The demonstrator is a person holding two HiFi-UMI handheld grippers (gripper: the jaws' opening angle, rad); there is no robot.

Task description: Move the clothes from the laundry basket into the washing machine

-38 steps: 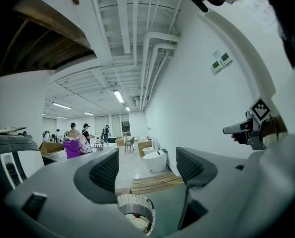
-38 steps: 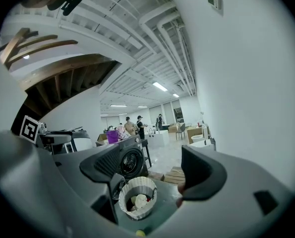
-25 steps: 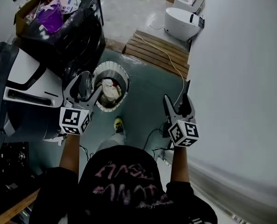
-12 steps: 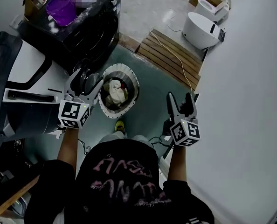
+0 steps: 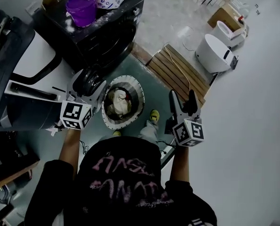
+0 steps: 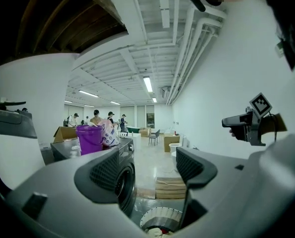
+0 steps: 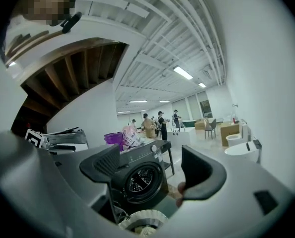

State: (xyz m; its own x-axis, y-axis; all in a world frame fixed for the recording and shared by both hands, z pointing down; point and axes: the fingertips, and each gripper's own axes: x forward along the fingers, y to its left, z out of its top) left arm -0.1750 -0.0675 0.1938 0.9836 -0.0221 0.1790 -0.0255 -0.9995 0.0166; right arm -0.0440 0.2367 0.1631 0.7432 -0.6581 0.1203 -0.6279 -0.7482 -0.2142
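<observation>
Both tools are empty. My left gripper [image 5: 89, 84] is released, its jaws standing wide apart with nothing between them, and my right gripper [image 5: 182, 98] is likewise unclenched and holds nothing. Both hover at waist height above the floor.

The clothes [image 5: 117, 101], a pale crumpled bundle, lie in the laundry basket [image 5: 141, 105]. It is a round tub with a white scalloped rim and a ribbed wall, standing on the floor just in front of the washing machine [image 5: 97, 39]. The machine is a dark, glossy front-loader with a round glass door [image 7: 142, 180], which looks shut. A purple bucket [image 5: 81, 8] and a printed bag rest on its top.

I judge that no garment has been moved yet, so the step in hand is the first reach into the basket. To do it well, I would lower the left gripper, which is nearer the rim, straight over the bundle. I would pinch a thick fold rather than a loose edge, since soft cloth slips and trails. The door probably needs opening first, which suits the free right gripper.
</observation>
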